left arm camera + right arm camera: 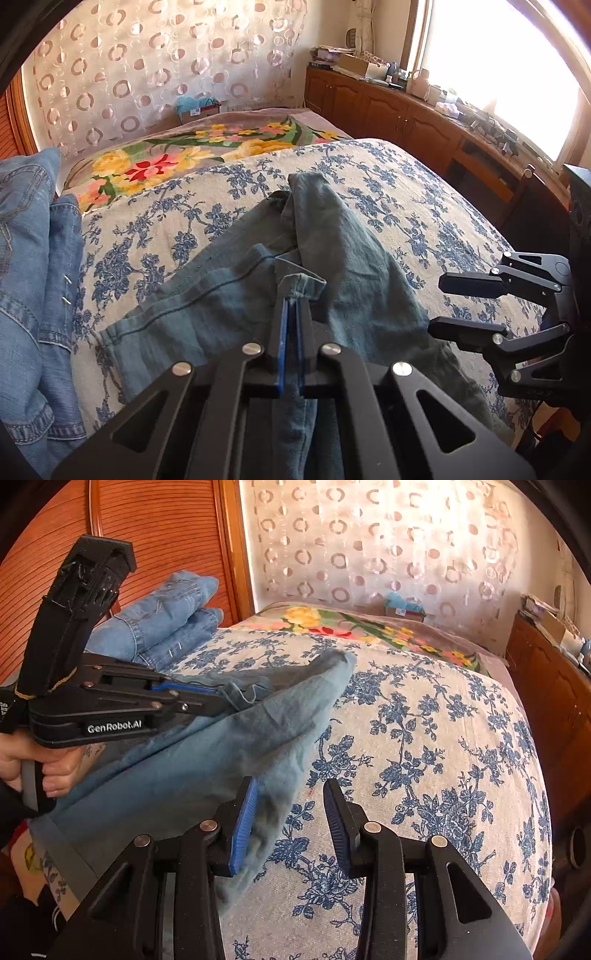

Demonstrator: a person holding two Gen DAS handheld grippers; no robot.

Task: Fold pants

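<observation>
Teal pants point(332, 251) stretch lengthwise up bed point(424, 192); left gripper point(291, 306) pinches waistband, right gripper point(290, 794) part-open, empty, just beside right edge.

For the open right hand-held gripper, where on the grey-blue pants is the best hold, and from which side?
The near loose edge of the grey-blue pants, beside the right hand-held gripper. Probably come from the bare side of the floral bedspread, sliding leftward: the edge lies free there, already against one pad, while the left hand-held gripper pinches a hem further over.
</observation>
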